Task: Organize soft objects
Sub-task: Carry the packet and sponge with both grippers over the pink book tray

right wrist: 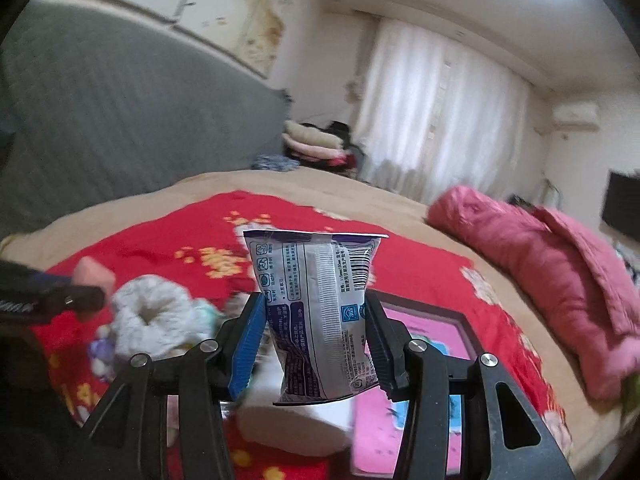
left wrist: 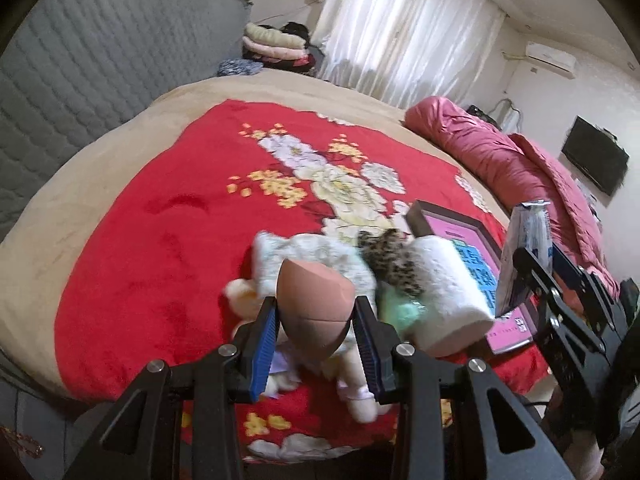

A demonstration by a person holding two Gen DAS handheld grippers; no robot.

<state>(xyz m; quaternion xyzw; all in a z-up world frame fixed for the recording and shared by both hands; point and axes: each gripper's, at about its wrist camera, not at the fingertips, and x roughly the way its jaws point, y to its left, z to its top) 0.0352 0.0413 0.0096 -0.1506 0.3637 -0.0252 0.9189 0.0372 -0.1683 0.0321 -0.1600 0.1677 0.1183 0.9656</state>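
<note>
Left gripper (left wrist: 316,316) jaws clenched on sponge (left wrist: 314,300), right gripper (right wrist: 316,340) jaws gripping tissue pack (right wrist: 316,312). Both held above bed (left wrist: 160,220) pile, probably for sorting toward box (left wrist: 476,248).

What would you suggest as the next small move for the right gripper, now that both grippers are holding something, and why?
Probably lower the right gripper toward the pink-lined box and release there. It is shut on the tissue pack, held above the bed just left of the box, while the left gripper grips the makeup sponge over the pile.
</note>
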